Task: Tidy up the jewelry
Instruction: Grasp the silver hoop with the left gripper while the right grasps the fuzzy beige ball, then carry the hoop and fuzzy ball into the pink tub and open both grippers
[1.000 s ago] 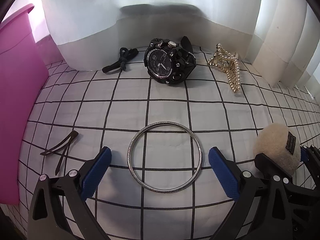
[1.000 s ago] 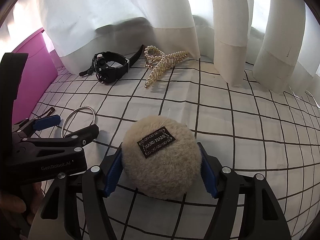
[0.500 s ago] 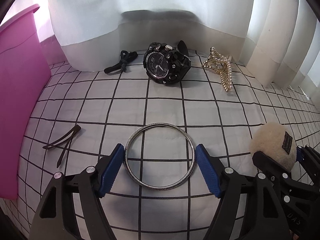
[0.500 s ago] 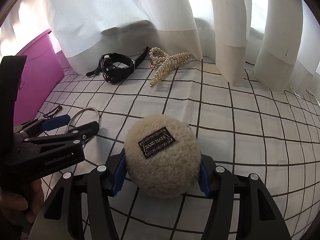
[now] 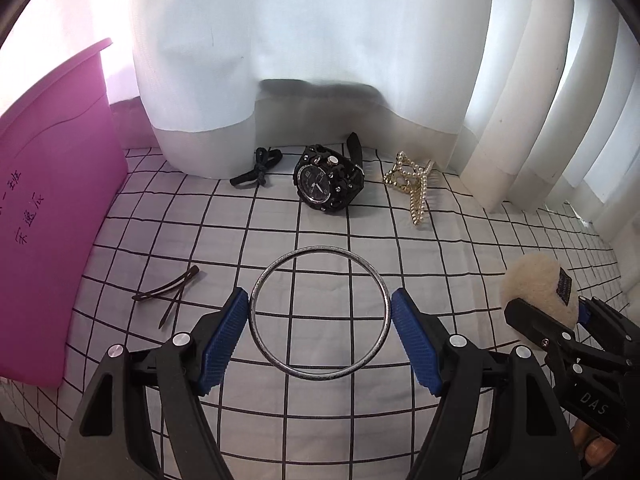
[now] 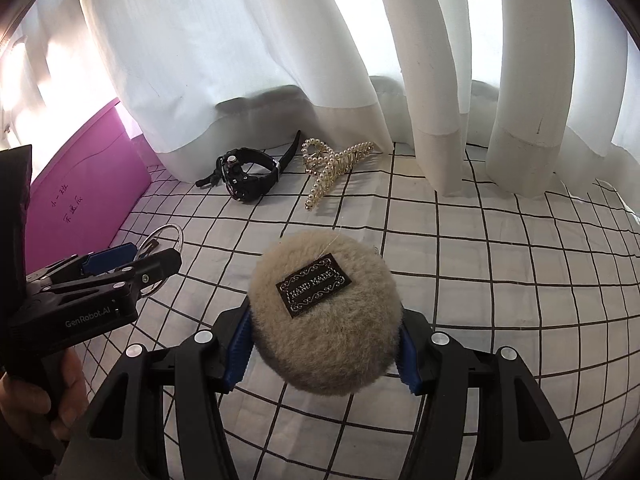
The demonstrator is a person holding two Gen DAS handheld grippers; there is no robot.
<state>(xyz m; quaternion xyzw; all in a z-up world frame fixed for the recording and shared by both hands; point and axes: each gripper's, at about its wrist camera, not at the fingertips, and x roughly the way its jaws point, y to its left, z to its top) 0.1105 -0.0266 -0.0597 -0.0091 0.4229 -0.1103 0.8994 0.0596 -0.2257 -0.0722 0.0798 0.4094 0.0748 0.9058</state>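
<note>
The left tool (image 5: 319,322) brackets a silver bangle (image 5: 319,313) that lies flat on the checked cloth of the counter (image 5: 480,240), its blue pads right at the ring's left and right edges, though whether they already pinch it cannot be told. The right tool (image 6: 322,340) is clamped on a fluffy beige puff (image 6: 324,312) bearing a dark "hand made" label. To take the bangle well, I judge the pads should close squarely across its widest line and low against the cloth, gently, since a thin hard ring is apt to skate out or tip up if squeezed off-centre; the pink bin (image 5: 52,208) at the left looks the likely place to carry it. The left view alone shows the dark hairpins (image 5: 170,292) and the black knotted hair tie (image 5: 258,168), and the bangle whole. The right view shows the puff's label face-on, the left tool side-on hiding most of the ring, and the pearl claw clip (image 6: 332,168) and black watch (image 6: 246,178) near the curtain (image 6: 280,60)
</note>
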